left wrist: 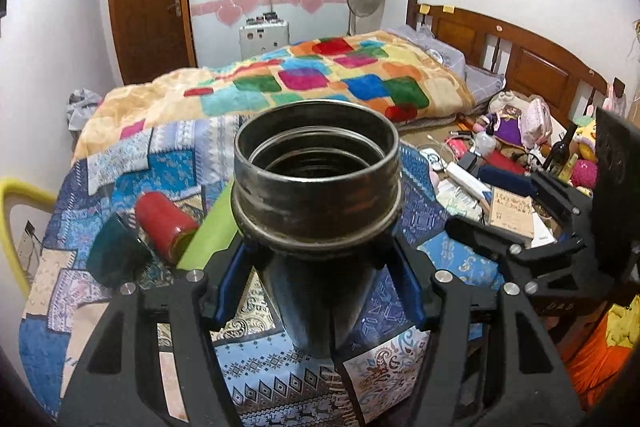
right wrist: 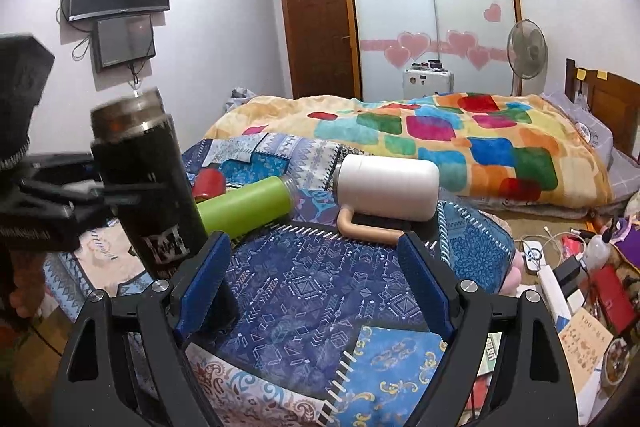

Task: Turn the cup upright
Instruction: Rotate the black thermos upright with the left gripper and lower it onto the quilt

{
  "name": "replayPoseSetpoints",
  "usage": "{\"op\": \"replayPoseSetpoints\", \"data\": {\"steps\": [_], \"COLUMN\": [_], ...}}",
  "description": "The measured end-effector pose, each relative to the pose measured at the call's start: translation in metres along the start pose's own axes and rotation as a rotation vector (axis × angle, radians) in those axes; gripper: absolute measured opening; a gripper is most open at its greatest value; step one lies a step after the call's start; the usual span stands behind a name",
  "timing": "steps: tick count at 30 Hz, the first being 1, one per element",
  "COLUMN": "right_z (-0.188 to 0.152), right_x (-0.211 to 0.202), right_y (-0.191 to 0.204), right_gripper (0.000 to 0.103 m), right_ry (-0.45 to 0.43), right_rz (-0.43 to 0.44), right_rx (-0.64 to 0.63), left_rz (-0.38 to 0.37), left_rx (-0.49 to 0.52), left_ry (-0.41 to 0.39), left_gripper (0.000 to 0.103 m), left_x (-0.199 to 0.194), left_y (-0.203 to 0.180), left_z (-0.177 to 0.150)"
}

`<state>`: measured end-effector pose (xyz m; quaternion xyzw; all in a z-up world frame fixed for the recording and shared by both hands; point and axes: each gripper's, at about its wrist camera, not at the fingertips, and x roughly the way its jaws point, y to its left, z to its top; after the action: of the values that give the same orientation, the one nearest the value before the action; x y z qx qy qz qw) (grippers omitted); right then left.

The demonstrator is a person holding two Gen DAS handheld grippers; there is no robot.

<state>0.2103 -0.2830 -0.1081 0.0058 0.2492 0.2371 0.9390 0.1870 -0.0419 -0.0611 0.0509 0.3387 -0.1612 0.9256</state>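
The bed fills the room's far side under a plush blanket of bright rounded squares, and nearer the cameras a patchwork cloth, printed in blue geometric panels, covers the work surface.

In the left wrist view the dark metal flask stands at the centre, mouth upward at 12 o'clock, a tall cylinder with a wider threaded steel collar. The left gripper is clamped on its body just below that collar, blue pads pressing each side. From the right wrist view the same flask shows at 9 o'clock, nearly vertical with a slight lean; whether its base touches the cloth is hard to tell, since the right gripper's finger hides it.

It looks rigid and fairly heavy for its size, its smooth painted wall likely slippery, so a hold under the collar ridge should resist sliding.

The right gripper hangs with jaws spread wide and nothing between them.

Beyond it lie a white jug with a tan handle at 12 o'clock, a green bottle at 11, and a red cup on its side.
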Motion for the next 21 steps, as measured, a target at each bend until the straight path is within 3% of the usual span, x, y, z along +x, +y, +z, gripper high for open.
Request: {"op": "replayPoseSetpoints", "data": {"steps": [10, 13, 21], "right_z": [0.0, 0.001, 0.009], "right_x": [0.006, 0.002, -0.036], "right_y": [0.005, 0.009, 0.025], "right_gripper": [0.083, 0.083, 0.083], "right_ry": [0.014, 0.012, -0.04], "right_rz": [0.009, 0.005, 0.0], "right_rx": [0.0, -0.004, -0.012], "left_rz": [-0.006, 0.007, 0.026], "left_rx": [-0.013, -0.006, -0.046], "left_ry": [-0.033, -0.021, -0.067], "left_gripper": [0.064, 0.071, 0.073], "left_x": [-0.003, 0.0, -0.034], "left_y": [0.003, 0.002, 0.004], "left_z": [-0.007, -0.009, -0.028]}}
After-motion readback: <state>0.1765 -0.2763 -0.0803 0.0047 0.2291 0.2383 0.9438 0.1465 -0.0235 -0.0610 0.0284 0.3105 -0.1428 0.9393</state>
